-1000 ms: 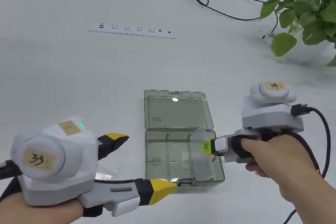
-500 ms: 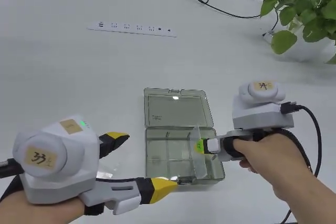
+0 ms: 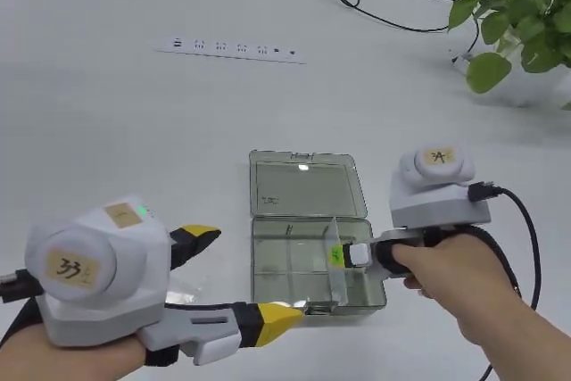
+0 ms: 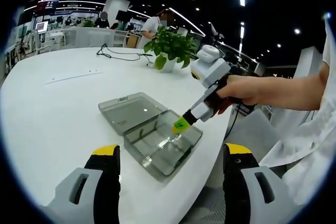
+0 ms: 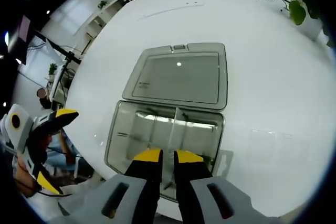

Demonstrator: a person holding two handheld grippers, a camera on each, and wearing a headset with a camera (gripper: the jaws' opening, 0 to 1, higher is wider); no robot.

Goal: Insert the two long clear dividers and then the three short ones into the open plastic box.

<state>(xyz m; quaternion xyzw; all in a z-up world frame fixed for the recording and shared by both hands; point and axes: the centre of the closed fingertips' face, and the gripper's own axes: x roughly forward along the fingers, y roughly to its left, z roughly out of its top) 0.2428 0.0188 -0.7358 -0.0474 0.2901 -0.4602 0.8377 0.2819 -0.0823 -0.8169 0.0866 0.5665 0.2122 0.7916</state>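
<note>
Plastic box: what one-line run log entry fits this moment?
right hand-held gripper: shut on clear divider | clear divider: standing in plastic box | left hand-held gripper: open

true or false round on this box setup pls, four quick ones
1. The right tongs are shut on a clear divider at the open box. True.
2. The left tongs are shut on a divider. False: they are wide open, with nothing between them, left of the box.
3. The lid is closed over the box. False: it lies open, flat on the table behind the base.
4. A power strip lies on the table beyond the box. True.
</note>
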